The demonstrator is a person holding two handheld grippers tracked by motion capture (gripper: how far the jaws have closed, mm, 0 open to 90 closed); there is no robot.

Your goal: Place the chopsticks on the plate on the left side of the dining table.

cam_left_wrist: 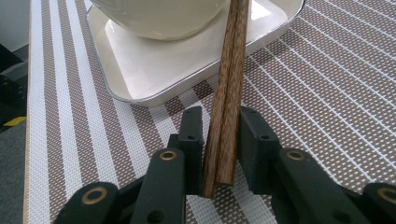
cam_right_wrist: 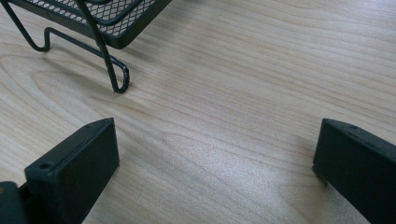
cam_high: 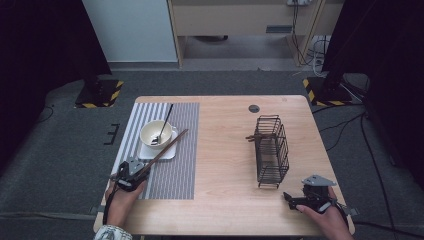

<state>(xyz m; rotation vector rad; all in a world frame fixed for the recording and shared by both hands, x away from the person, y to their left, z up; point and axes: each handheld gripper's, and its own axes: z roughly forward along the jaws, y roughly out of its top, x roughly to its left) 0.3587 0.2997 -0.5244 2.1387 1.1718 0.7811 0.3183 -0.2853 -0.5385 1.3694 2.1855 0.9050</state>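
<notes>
Pale wood table (cam_high: 225, 150) on grey carpet — left gripper (cam_left_wrist: 222, 140) clamps wooden chopsticks (cam_left_wrist: 229, 93) over striped woven mat (cam_left_wrist: 327, 93); right gripper (cam_right_wrist: 215, 154) gapes wide.

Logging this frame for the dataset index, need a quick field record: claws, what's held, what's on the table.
left claw: shut on chopsticks, over the striped mat
right claw: open, holding nothing, low over bare table near the wire rack
bowl: on a white square plate, dark utensil inside
rack contents: wooden sticks poking out its side
</notes>
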